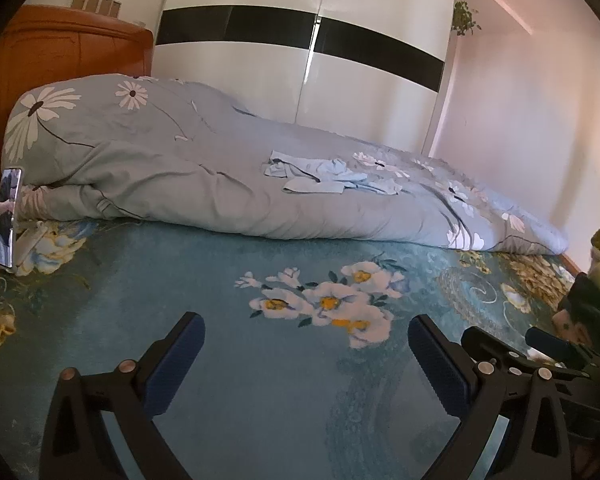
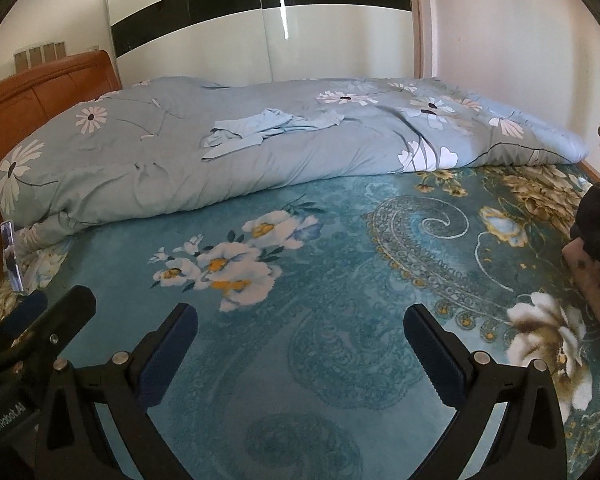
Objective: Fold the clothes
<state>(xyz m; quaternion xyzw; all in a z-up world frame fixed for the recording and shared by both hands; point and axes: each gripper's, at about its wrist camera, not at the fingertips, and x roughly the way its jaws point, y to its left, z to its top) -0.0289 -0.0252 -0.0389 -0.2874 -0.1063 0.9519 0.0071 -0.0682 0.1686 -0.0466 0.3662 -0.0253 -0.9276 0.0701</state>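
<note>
Both my left claw (image 1: 306, 338) and right claw (image 2: 300, 330) gape empty; I'd reach toward twelve o'clock for the crumpled blue garment (image 1: 320, 178) by its edges.

1. Left wrist view sits low over the bed (image 1: 260, 400), facing the wardrobe (image 1: 300, 60).
2. Right wrist view sits likewise, facing the wardrobe (image 2: 260, 40).
3. Both share the quilt (image 1: 180, 176) before the wardrobe.

A teal bedspread (image 2: 340, 280) is patterned with white, yellow-centred flowers and pale paisley, with gold blooms toward 3 o'clock. A grey quilt (image 2: 148, 160) is printed with white daisies. A light blue garment (image 2: 244, 132) is seen at 12 o'clock. The wardrobe (image 1: 300, 60) is white with a black band. The headboard (image 1: 60, 56) is orange-brown.
</note>
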